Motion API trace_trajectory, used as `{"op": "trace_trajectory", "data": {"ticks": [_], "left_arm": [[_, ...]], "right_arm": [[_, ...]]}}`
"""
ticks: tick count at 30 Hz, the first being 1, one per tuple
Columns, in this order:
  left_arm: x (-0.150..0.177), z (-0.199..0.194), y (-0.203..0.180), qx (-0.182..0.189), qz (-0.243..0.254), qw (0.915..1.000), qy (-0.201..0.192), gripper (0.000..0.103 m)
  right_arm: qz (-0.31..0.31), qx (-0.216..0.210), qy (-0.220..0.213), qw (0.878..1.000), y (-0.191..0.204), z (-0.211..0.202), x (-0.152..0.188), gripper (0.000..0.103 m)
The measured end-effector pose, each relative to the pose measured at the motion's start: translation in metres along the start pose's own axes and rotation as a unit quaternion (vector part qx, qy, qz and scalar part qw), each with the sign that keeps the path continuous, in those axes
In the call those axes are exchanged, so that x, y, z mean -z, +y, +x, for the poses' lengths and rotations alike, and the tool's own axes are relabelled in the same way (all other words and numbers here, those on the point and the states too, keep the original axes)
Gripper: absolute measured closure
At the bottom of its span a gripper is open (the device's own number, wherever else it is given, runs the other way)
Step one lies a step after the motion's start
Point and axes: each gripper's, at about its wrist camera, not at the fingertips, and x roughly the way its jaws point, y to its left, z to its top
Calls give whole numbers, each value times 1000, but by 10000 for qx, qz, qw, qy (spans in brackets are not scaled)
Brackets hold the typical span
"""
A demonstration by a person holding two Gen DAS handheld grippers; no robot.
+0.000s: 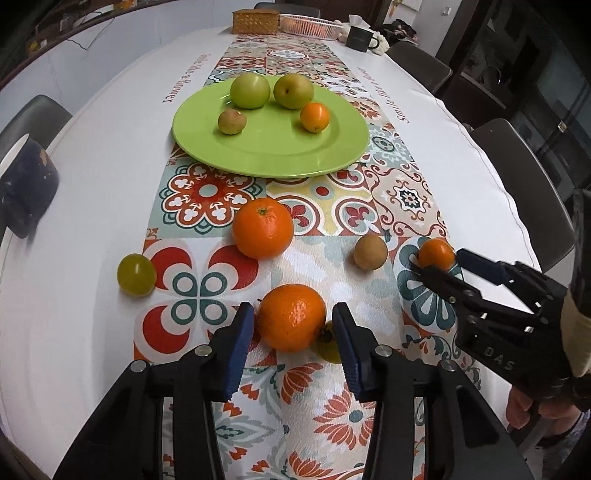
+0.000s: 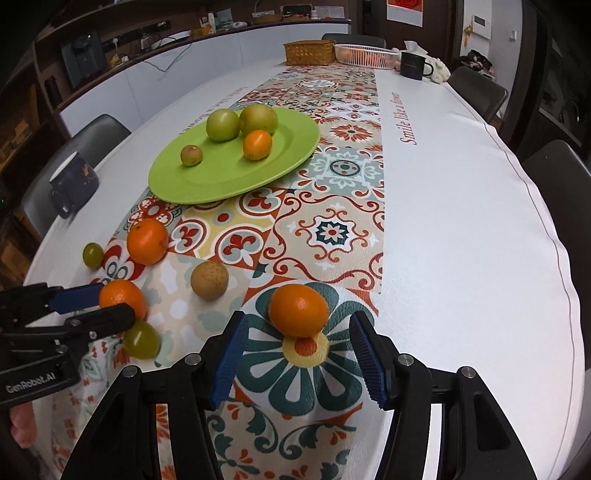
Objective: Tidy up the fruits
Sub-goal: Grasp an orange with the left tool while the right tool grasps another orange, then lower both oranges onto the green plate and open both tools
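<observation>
A green plate point(image 1: 273, 155) point(image 2: 221, 184) holds two green apples, a small greenish fruit and a small orange. My left gripper point(image 1: 293, 325) is open with its fingers on either side of an orange point(image 1: 291, 317) point(image 2: 122, 297) on the table runner. My right gripper point(image 2: 299, 325) point(image 1: 437, 264) is open around a small orange point(image 2: 298, 311) point(image 1: 436, 254). Loose on the runner are a bigger orange point(image 1: 263, 228) point(image 2: 147, 240), a brown round fruit point(image 1: 370, 252) point(image 2: 209, 279), a green fruit point(image 1: 136, 274) point(image 2: 92, 254), and another green fruit point(image 2: 141, 339) partly hidden behind the left orange.
A dark mug point(image 1: 26, 192) point(image 2: 74, 182) stands at the table's left edge. A wicker box point(image 1: 255, 21), a pink basket point(image 1: 310, 25) and a dark mug point(image 1: 360, 37) stand at the far end. Chairs point(image 1: 517, 184) line both sides.
</observation>
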Motion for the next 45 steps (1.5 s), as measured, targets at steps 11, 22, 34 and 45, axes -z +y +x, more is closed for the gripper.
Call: {"op": "trace_trajectory", "data": {"ticks": [11, 22, 34, 45], "left_arm": [[1, 1, 4, 113, -110, 9999, -19, 63], [7, -9, 2, 280, 74, 9992, -271, 65], [10, -40, 4, 166, 325, 9966, -739, 65], [-13, -76, 10, 69, 606, 9898, -1284, 65]], "right_arm": [[38, -75, 101, 9999, 1, 12, 0, 66], [-216, -423, -218, 9986, 32, -21, 5, 66], [-235, -530, -446, 9973, 45, -46, 3, 66], [-318, -602, -960, 9930, 57, -75, -26, 66]]}}
